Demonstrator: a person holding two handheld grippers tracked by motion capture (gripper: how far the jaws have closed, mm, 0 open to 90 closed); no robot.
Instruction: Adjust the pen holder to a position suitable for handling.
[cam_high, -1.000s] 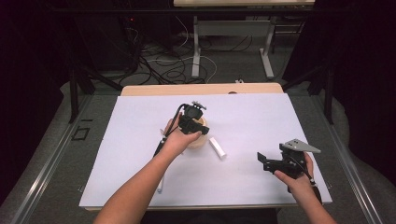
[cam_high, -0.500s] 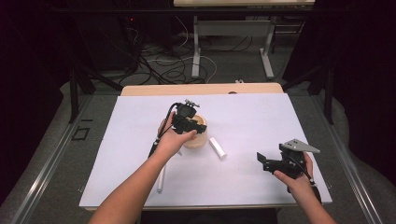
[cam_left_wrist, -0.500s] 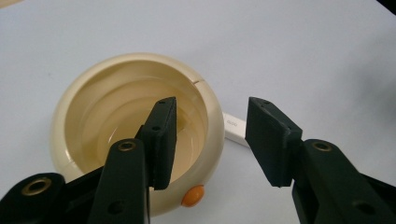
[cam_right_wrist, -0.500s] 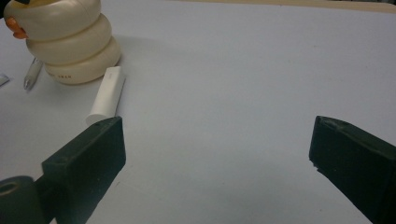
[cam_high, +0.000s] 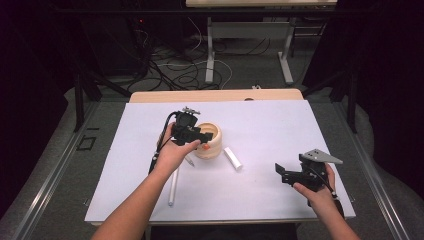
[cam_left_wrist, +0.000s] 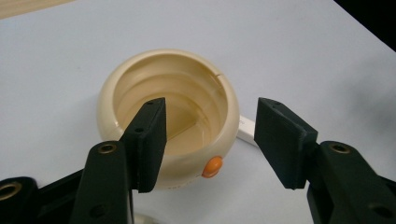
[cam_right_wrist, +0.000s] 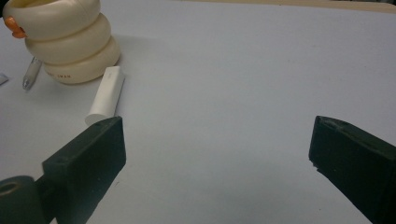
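The cream pot (cam_left_wrist: 168, 116) looks like glossy smooth plastic; the table cover (cam_high: 280, 130) is matt and paper-like.

L gripper (cam_high: 199, 136) has pulled back toward the person w/ jaws apart; cream pot (cam_high: 210, 140) now just ahead of it.

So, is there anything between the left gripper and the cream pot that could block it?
Nothing visible does. The left gripper is open and hovers right over the near rim of the cream pot, one jaw over its hollow and the other outside. The short white stick lies on the table beside the pot, out of the way.
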